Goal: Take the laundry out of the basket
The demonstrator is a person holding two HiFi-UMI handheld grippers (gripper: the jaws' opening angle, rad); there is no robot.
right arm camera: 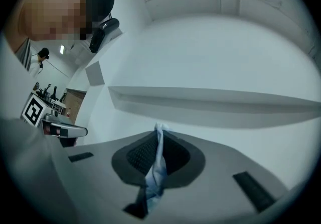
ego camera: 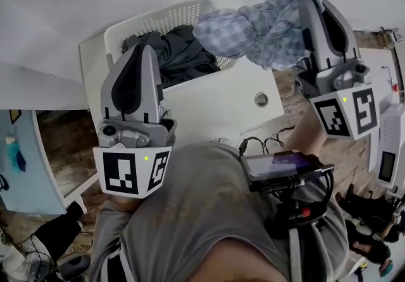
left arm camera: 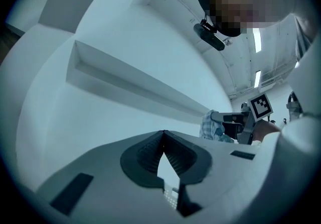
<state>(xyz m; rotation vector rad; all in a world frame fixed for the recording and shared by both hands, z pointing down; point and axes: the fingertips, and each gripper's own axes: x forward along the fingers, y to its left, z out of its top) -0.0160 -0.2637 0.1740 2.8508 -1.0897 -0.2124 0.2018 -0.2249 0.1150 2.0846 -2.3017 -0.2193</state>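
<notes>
A white laundry basket [ego camera: 166,19] stands at the table's far side with dark grey clothes [ego camera: 183,53] heaped in it. My right gripper [ego camera: 308,0] is raised to the right of the basket, shut on a blue checked shirt [ego camera: 259,28] that hangs bunched toward the basket. In the right gripper view a strip of that shirt [right arm camera: 156,168] is pinched between the jaws [right arm camera: 159,130]. My left gripper [ego camera: 144,48] hovers at the basket's near left side, its tips [left arm camera: 163,132] touching with nothing between them. From the left gripper view the checked shirt [left arm camera: 210,125] shows off to the right.
The white table [ego camera: 215,104] has a round cable hole [ego camera: 261,99] near its right edge. A device with cables [ego camera: 285,165] sits on the person's chest. Wooden floor [ego camera: 63,148] shows at left; a white appliance [ego camera: 389,154] stands at right.
</notes>
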